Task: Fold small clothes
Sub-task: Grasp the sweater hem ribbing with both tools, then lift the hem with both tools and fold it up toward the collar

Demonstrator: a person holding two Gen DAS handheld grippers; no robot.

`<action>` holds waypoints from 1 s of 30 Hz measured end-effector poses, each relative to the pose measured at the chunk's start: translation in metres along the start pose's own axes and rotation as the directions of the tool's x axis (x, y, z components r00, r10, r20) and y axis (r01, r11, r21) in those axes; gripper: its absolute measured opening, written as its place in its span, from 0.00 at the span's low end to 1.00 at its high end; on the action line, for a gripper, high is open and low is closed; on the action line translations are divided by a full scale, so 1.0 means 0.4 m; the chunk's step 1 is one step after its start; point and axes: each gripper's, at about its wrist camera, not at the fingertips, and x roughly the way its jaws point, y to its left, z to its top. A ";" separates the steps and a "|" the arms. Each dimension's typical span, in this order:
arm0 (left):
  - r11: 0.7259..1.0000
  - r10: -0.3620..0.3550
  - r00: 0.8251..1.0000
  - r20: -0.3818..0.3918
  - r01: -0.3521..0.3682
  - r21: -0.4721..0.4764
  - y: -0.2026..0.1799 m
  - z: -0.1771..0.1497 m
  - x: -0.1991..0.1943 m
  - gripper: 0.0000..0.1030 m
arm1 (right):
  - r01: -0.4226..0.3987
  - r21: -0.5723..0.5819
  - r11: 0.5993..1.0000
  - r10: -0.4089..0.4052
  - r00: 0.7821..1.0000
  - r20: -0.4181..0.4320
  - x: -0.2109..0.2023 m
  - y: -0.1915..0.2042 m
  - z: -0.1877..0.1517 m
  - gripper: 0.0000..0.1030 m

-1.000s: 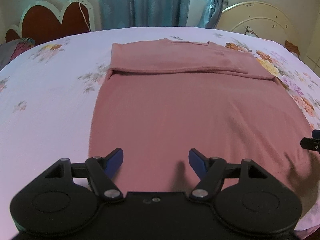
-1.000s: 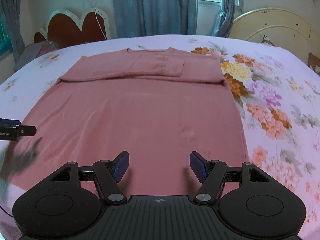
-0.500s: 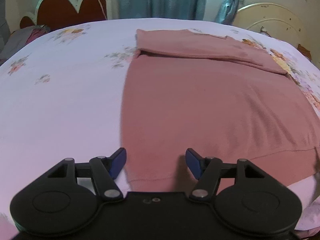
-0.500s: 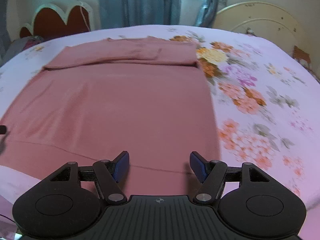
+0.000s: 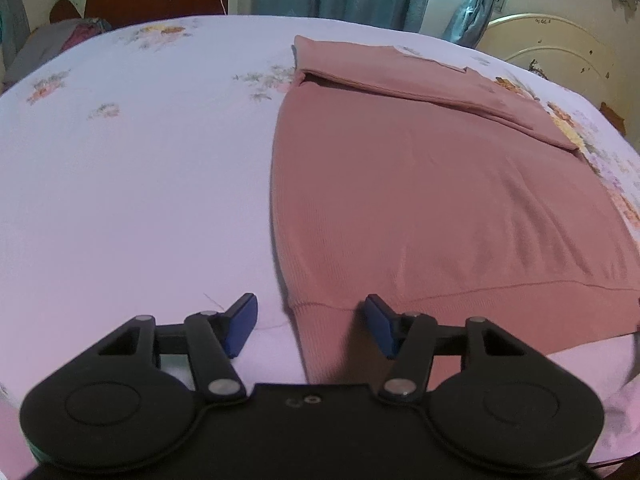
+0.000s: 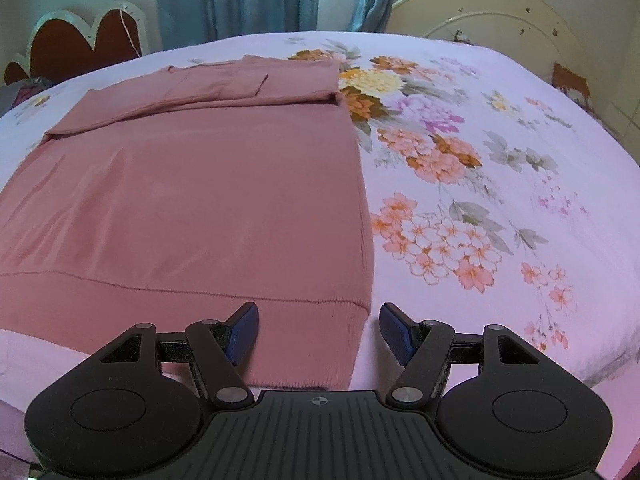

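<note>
**Item: pink knit top, part-folded, on bed**

Location: pink knit top (image 5: 420, 200) lies flat on the floral bedsheet (image 6: 500, 152), its hem band along the near edge of the bed, its neck end toward the far edge, where the sleeves are already folded in across the top.

Appearance: dusty rose, fine ribbed knit, ribbed hem band set off by a stitched seam; body smooth, a few faint creases.

Handling (judged): light, soft and limp; it will drape and sag when lifted, and may drag on the sheet. Best taken at the two near hem corners, pinching both layers of the ribbed band.

Left hand-held gripper (image 5: 310, 322): jaws spread, having just been narrowing, straddling the near left hem corner; the pads do not yet press the cloth.

Right hand-held gripper (image 6: 318, 326): jaws spread and steady, straddling the near right hem corner, cloth between them, not pinched.
</note>
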 end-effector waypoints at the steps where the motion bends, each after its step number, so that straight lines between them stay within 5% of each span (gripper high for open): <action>1: 1.000 -0.011 1.000 -0.004 0.011 -0.008 0.001 -0.003 0.000 0.53 | -0.001 0.003 1.000 0.001 1.000 -0.002 0.000 -0.001 -0.002 0.64; 11: 0.989 -0.125 0.992 -0.028 0.122 -0.089 0.003 -0.007 0.008 0.39 | -0.034 0.103 0.994 0.036 0.999 -0.023 -0.003 -0.021 -0.011 0.63; 13: 0.986 -0.141 0.989 -0.035 0.137 -0.093 0.005 -0.005 0.010 0.31 | -0.053 0.117 0.992 0.057 0.998 -0.034 0.000 -0.020 -0.013 0.44; 16: 0.981 -0.175 0.983 -0.049 0.170 -0.093 0.004 -0.004 0.014 0.16 | -0.055 0.128 0.990 0.060 0.997 -0.038 -0.001 -0.014 -0.012 0.39; 20: 0.978 -0.196 0.979 -0.056 0.191 -0.080 0.001 0.004 0.021 0.08 | -0.063 0.143 0.988 0.071 0.996 -0.047 -0.002 -0.015 -0.002 0.14; 30: 0.966 -0.238 0.970 0.043 0.241 -0.089 0.004 0.066 -0.025 0.05 | -0.136 0.189 0.973 0.135 0.991 0.016 -0.047 -0.023 0.055 0.10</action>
